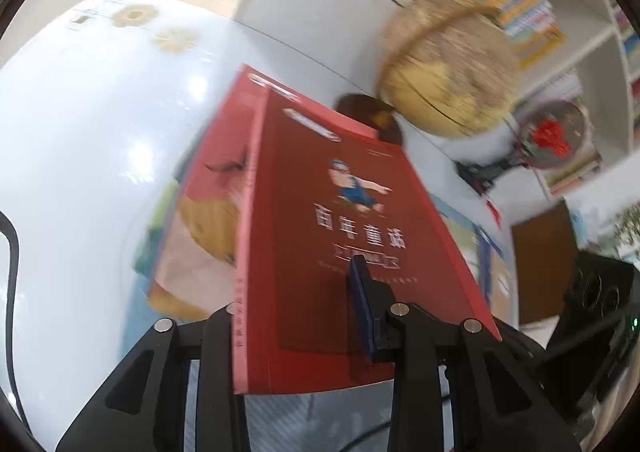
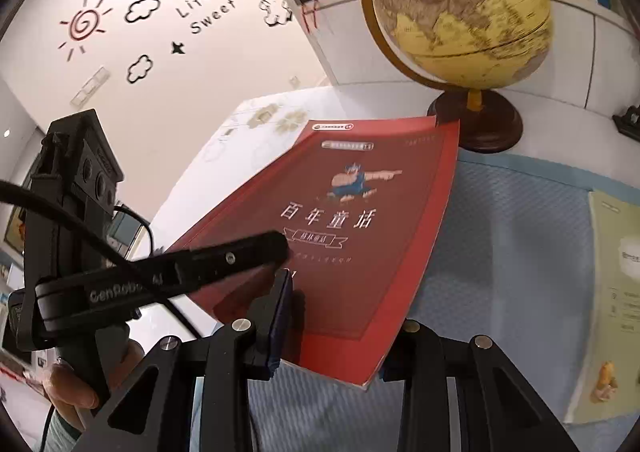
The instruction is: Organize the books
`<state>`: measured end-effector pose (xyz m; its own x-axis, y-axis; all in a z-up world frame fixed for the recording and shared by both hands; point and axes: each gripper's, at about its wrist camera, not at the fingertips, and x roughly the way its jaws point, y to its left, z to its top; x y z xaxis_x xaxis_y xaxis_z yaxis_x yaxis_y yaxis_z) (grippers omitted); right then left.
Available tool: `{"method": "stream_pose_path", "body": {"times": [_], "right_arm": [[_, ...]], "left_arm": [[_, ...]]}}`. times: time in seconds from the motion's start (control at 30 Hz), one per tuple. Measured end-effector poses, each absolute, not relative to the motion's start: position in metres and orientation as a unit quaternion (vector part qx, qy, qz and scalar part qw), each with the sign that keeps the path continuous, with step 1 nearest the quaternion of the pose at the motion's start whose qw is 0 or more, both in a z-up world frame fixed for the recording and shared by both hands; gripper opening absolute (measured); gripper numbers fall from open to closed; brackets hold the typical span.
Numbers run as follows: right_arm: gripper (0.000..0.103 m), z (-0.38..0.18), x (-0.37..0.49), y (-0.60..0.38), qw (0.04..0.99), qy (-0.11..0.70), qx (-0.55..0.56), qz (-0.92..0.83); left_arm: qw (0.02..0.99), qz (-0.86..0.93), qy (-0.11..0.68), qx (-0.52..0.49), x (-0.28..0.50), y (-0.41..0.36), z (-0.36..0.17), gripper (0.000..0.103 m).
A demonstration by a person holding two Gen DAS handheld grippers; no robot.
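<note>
Both my grippers, left [image 1: 298, 316] and right [image 2: 340, 328], pinch the red storybook [image 2: 360, 220] nearly closed; globe [image 2: 460, 8] upper right.

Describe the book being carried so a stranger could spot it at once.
Find the yellow globe on its dark wooden base, standing on the white table. Just in front of it, the red book is clamped by both tongs. Unlike the pale green book lying flat, its cover shows a pointing cartoon figure.

My left gripper [image 1: 300, 316] and right gripper [image 2: 340, 316] both angle downward, jaws clamped from opposite sides; my hand [image 2: 80, 384] grips the left handle.
</note>
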<state>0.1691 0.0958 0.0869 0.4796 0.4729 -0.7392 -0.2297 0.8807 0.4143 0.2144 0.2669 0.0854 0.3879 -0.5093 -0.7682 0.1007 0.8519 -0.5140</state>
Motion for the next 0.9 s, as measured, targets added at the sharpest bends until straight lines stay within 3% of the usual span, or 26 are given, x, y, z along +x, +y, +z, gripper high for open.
{"method": "stream_pose_path", "body": {"times": [0.2, 0.53, 0.7, 0.8, 0.9], "right_arm": [[0.032, 0.072, 0.193, 0.109, 0.842, 0.482, 0.137, 0.2], [0.034, 0.054, 0.203, 0.127, 0.824, 0.513, 0.114, 0.211], [0.043, 0.052, 0.194, 0.126, 0.811, 0.515, 0.089, 0.263], [0.056, 0.054, 0.167, 0.105, 0.81, 0.516, 0.063, 0.272], [0.058, 0.047, 0.131, 0.07, 0.802, 0.529, 0.057, 0.271]], "left_arm": [[0.806, -0.151, 0.54, -0.187, 0.226, 0.283, 0.073, 0.036], [0.822, -0.084, 0.532, -0.186, 0.219, 0.323, 0.078, 0.036], [0.824, -0.06, 0.535, -0.177, 0.185, 0.328, 0.074, 0.037], [0.817, -0.055, 0.544, -0.185, 0.14, 0.322, 0.068, 0.037], [0.804, -0.062, 0.556, -0.204, 0.076, 0.296, 0.064, 0.037]]}}
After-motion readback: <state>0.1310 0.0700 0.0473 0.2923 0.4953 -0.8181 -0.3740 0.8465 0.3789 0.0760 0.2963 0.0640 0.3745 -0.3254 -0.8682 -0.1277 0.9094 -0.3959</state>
